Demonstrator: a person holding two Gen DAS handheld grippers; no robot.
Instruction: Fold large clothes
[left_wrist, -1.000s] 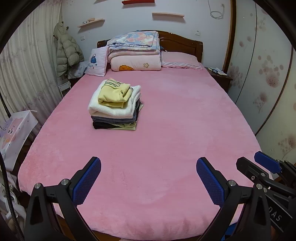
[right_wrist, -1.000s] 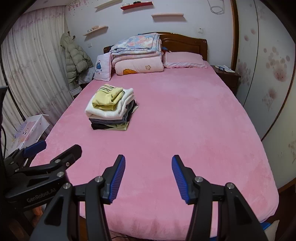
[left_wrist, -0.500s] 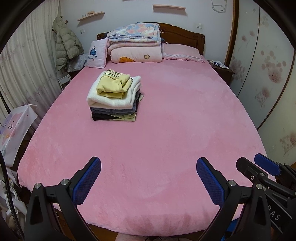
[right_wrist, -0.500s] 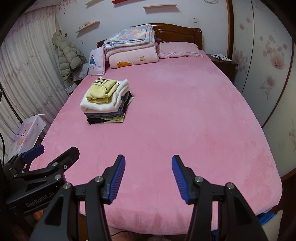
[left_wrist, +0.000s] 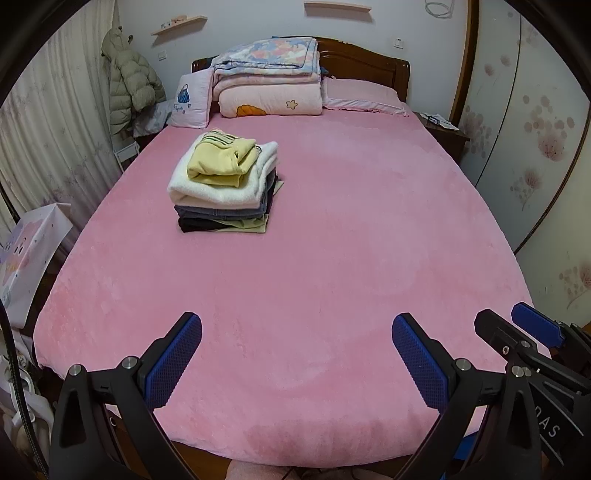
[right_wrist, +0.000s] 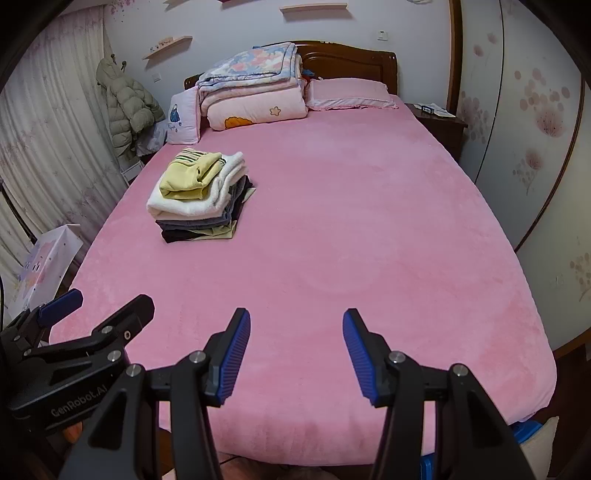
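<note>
Even indoor light fills both views, soft and fairly bright, with no source in frame. The bed (left_wrist: 314, 258) reads clean pink with almost no glare; only faint shading sits under the clothes stack (left_wrist: 225, 188). The curtain (left_wrist: 48, 136) on the left glows pale in both views. Fisheye warp is strong: the wardrobe (right_wrist: 535, 147) and walls bow outward, and black vignette eats the corners. Focus holds sharp across the bed and the headboard (right_wrist: 351, 62). No motion blur. Slight grain and a cool cast on the wall in the left wrist view.
</note>
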